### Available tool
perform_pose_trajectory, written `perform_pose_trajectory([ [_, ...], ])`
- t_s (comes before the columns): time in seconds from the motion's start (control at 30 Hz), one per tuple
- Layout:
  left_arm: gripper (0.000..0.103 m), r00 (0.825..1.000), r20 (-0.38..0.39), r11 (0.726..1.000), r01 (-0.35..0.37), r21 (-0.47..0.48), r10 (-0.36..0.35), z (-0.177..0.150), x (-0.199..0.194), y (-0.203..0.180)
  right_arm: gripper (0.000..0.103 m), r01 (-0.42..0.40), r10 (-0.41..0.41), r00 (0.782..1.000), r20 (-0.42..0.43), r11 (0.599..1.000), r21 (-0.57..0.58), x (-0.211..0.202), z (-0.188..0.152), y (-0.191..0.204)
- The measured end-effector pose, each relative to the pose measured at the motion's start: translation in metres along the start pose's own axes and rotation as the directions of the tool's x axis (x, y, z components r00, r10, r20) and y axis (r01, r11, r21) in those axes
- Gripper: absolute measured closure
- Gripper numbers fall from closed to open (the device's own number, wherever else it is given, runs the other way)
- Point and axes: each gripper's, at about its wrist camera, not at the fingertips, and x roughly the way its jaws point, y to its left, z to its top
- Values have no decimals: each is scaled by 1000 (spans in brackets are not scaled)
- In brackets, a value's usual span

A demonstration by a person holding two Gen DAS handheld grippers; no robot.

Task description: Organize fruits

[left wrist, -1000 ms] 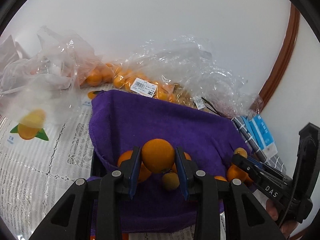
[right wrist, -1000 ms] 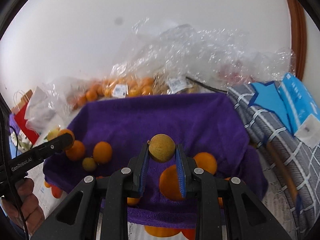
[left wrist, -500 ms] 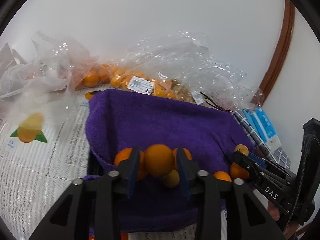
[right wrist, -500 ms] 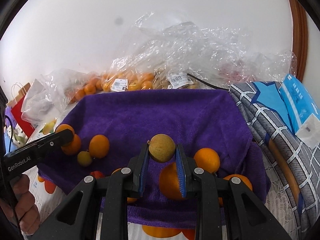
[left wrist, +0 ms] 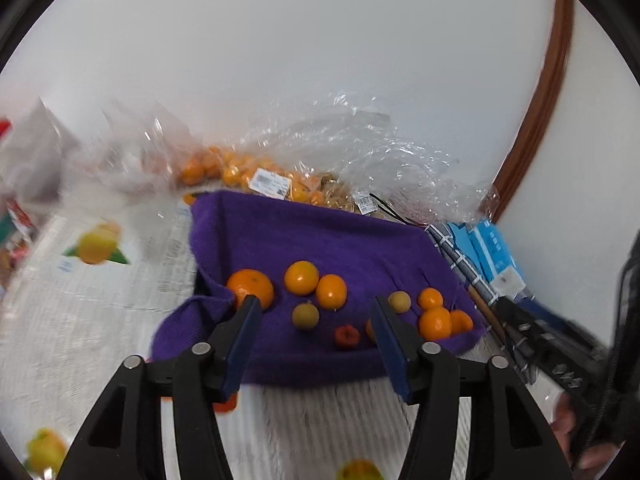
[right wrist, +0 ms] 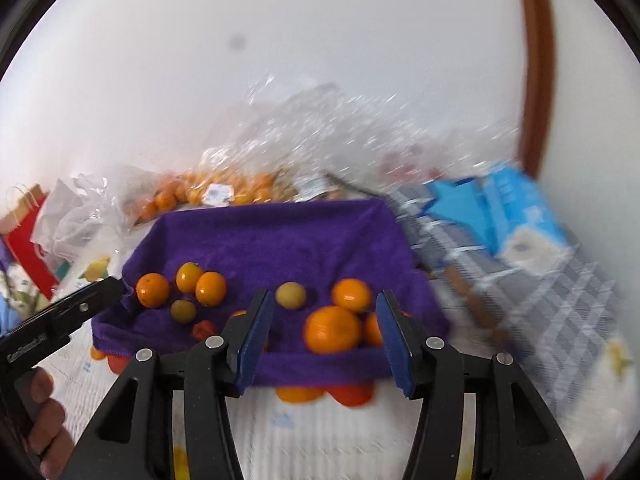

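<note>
Purple towelling (left wrist: 328, 236) lines a shallow tray on the table (left wrist: 100, 320), close to its far edge, and the loose fruit lies on this cloth. Toward the cloth's left side sit three oranges (left wrist: 302, 278) with a small yellow-green fruit (left wrist: 305, 316) just beside them; a second yellow-green fruit (right wrist: 291, 295) lies near the middle, and more oranges (right wrist: 333, 329) cluster toward the right, some touching. One small red fruit (left wrist: 346, 336) rests near the front hem. Left gripper (left wrist: 316, 312): jaws opening, blue pads apart, nothing between them, held above the cloth's front edge. Right gripper (right wrist: 325, 312): jaws likewise opening and empty, the fruit seen through the gap lying on the cloth beyond. Clear plastic bags (left wrist: 360, 152) holding further oranges are heaped along the table's far edge against the wall. Folded checked fabric (right wrist: 560, 304) and a blue pack (right wrist: 516, 208) occupy the right side.
</note>
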Motion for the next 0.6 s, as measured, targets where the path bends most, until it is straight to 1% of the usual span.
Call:
perform_pose_trajectory([
  [0.03,38,1000,9,1000,-7,10,7,0,-10,-4,47,-2,2,1000,3,1000,6,-9,0,-2],
  [0.07,34,1000,24,1000,-12,12,12,-1,-25,-9,42,-3,2,1000,14,1000,23,-28,-2,-6],
  [0.1,27,999,34,1000,-16,12,16,-1,-34,-12,39,0,-1,999,38,1000,18,-38,-2,-7],
  [0.17,23,998,54,999,-32,17,31,-2,-56,-19,37,-4,4,999,39,1000,13,-62,-6,-10],
  [0.2,19,997,59,998,-53,24,51,-3,-67,-23,36,3,-4,1000,30,1000,10,-74,-9,-11],
  [0.23,18,996,61,997,-69,32,67,-4,-77,-27,32,11,-12,1000,28,1000,12,-81,-12,-13],
  [0.27,17,996,64,997,-72,38,69,-6,-86,-31,22,21,-22,999,35,1000,15,-95,-16,-14],
  [0.33,13,996,67,997,-69,35,67,-10,-99,-35,13,25,-26,998,53,1000,12,-113,-22,-15],
  [0.37,13,996,68,997,-67,27,65,-14,-108,-38,10,19,-20,998,66,1000,10,-124,-26,-15],
  [0.47,12,996,65,997,-70,26,68,-22,-123,-44,6,-7,6,997,74,1000,11,-149,-34,-17],
  [0.6,12,994,68,995,-89,36,87,-30,-143,-53,4,7,-9,997,81,1000,20,-172,-41,-18],
])
